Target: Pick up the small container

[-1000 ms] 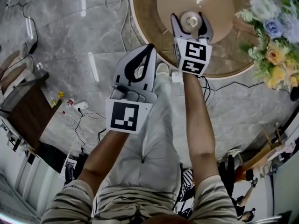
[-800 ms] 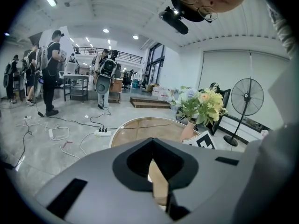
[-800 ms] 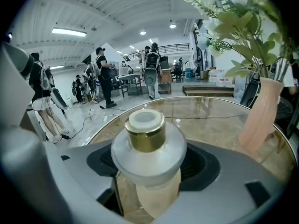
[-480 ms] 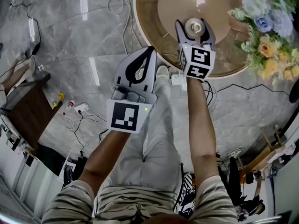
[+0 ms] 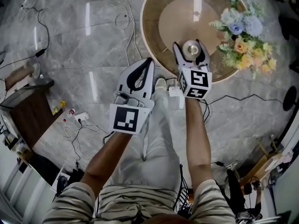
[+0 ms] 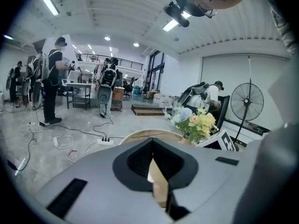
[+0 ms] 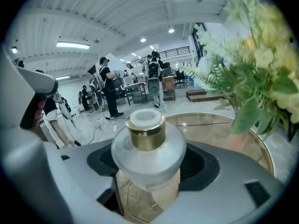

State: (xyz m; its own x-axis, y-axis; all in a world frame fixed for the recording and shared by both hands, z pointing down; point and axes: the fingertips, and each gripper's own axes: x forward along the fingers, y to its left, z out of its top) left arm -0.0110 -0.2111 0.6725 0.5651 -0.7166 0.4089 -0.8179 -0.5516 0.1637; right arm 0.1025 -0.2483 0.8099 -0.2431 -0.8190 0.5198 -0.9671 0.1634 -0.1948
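My right gripper (image 5: 190, 49) stays clamped on the small jar (image 7: 148, 146), its hold unchanged for the last 1 second, over the round table (image 5: 150, 27) near the flowers (image 5: 243, 36). The pick-up looks nearly done. My left gripper (image 5: 148, 62) idles, pressed together.

Frosted glass container (image 7: 148, 160), shiny gold collar (image 7: 146, 136)

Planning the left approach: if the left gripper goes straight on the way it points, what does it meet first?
Probably the round table at its near rim, flowers beyond; the left gripper may clear it, height unclear.
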